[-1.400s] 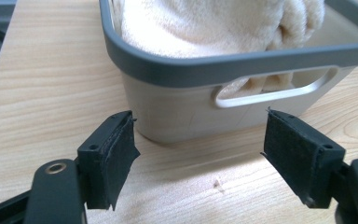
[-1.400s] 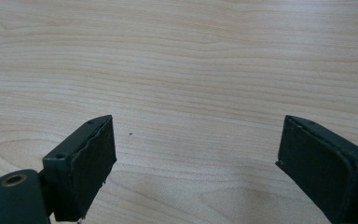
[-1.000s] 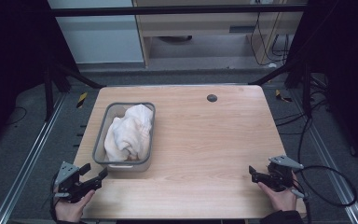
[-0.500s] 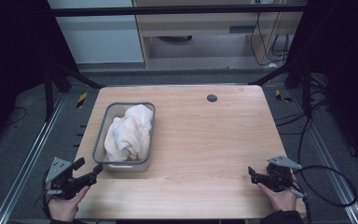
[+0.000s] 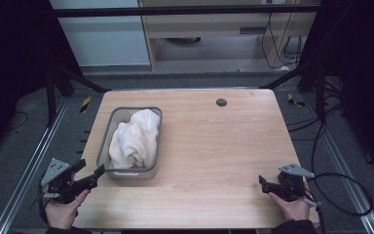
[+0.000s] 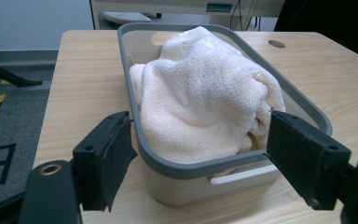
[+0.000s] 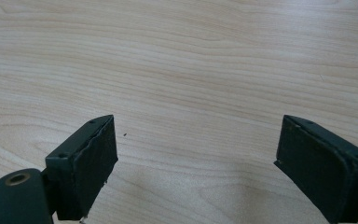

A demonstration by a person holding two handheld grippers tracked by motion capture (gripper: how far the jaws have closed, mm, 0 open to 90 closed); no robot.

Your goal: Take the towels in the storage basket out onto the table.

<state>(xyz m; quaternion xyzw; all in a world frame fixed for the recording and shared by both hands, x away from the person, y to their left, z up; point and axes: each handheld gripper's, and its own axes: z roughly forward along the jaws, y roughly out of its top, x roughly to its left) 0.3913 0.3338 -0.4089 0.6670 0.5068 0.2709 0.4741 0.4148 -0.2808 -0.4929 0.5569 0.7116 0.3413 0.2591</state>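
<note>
White towel (image 6: pixel 205 98) lying heaped in grey bin (image 6: pixel 223 170), left gripper (image 6: pixel 200 158) gaping wide before its near end, grasping nothing, right gripper (image 7: pixel 198 163) spread wide, hovering over bare table (image 7: pixel 177 65).

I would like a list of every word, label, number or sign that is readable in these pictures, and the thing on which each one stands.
"E": one large black letter on the grey floor mat left of the table, in the left gripper view; it may be part of a longer marking cut off by the frame.
No readable text on the bin, the towel, or either hand-held gripper.
</note>
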